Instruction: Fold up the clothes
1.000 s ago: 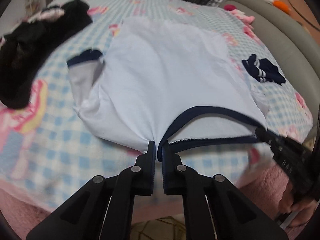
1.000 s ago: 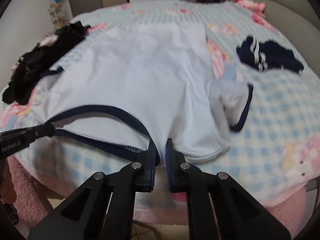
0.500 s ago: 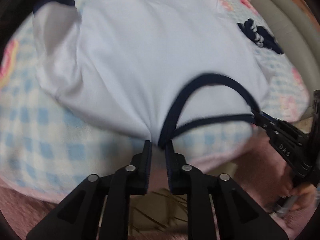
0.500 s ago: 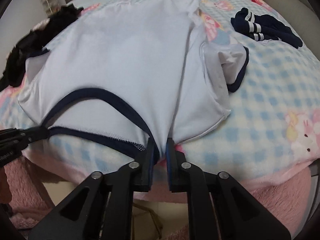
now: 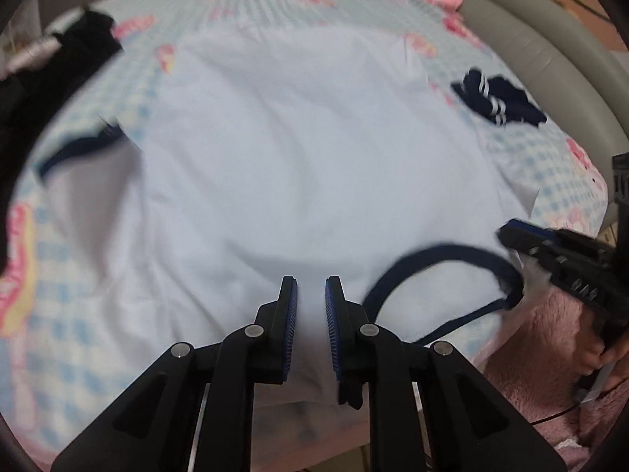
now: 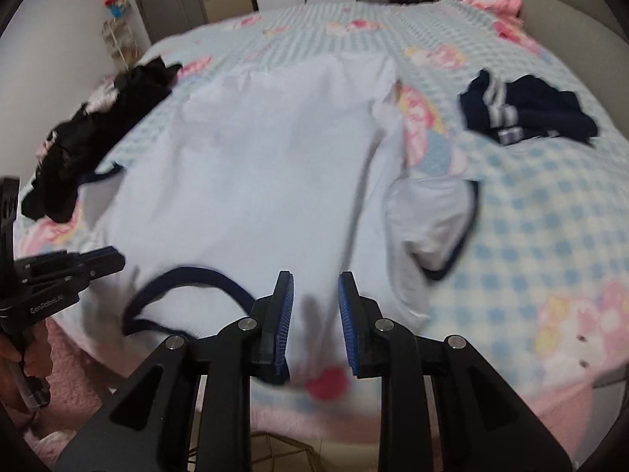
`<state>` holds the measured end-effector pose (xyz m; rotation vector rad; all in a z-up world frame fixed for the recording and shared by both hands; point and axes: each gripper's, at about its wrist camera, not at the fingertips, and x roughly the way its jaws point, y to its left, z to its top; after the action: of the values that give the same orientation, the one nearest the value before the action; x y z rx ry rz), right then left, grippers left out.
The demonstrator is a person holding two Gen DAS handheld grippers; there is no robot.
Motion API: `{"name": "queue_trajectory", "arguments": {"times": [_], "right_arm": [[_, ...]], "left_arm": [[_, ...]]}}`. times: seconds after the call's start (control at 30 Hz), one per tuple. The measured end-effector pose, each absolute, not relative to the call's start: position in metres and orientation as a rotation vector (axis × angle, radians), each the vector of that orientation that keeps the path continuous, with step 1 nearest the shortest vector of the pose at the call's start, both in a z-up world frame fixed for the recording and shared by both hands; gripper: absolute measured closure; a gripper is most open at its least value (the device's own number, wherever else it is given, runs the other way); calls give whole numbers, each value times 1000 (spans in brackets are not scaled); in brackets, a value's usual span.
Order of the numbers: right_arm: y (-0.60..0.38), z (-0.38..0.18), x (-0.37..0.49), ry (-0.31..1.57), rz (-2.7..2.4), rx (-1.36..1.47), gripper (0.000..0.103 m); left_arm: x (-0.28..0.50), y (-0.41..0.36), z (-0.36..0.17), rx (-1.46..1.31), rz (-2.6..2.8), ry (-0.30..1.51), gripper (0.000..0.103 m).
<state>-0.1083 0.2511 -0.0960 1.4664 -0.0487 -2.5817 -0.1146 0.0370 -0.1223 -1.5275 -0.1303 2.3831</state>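
The white shirt [image 5: 298, 165] lies spread flat on the bed [image 6: 530, 216], filling the middle of the frame, collar at the bottom. The left gripper [image 5: 310, 299] and right gripper [image 6: 314, 295] hold nothing, fingers apart. I think 1 fold comes next: pinch an edge.
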Motion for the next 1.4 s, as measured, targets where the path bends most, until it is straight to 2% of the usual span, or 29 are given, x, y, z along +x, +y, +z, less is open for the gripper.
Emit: {"name": "queue_trajectory", "arguments": {"times": [0.27,0.33,0.43,0.57,0.63,0.77,0.87,1.03,1.2,1.23,1.3,1.4], "right_arm": [[256,-140,-82,-128,-2506,1582,80],[258,-142,-72,-107,-2496,1600,81],[261,-135,-63,-83,-2492,1599,81],[264,-106,-62,-104,-2502,1520,80],[263,-95,-69,-114,-2514,1473,80],[248,-98,-92,-48,-2526,1452,80],[224,-130,-101,34,-2491,1586,80],[239,-134,-74,-53,-2473,1588,80],[253,-99,-76,-113,-2481,1521,80],[257,-90,-79,-113,-2503,1492,79],[265,-79,-85,-127,-2541,1460,69],[285,-81,-86,-186,-2587,1485,67]], "left_arm": [[-83,16,-152,-1633,2325,-277,87],[-72,17,-152,-1646,2317,-258,87],[-59,18,-145,-1643,2287,-230,86],[-56,12,-120,-1519,2308,-282,86],[-63,17,-118,-1501,2318,-270,81],[-83,34,-133,-1553,2314,-231,79],[-74,38,-151,-1637,2310,-157,79],[-60,25,-147,-1608,2287,-263,78],[-76,14,-132,-1558,2301,-299,78],[-82,10,-130,-1549,2310,-318,78],[-94,2,-127,-1532,2326,-357,75],[-112,-6,-133,-1576,2334,-378,74]]}}
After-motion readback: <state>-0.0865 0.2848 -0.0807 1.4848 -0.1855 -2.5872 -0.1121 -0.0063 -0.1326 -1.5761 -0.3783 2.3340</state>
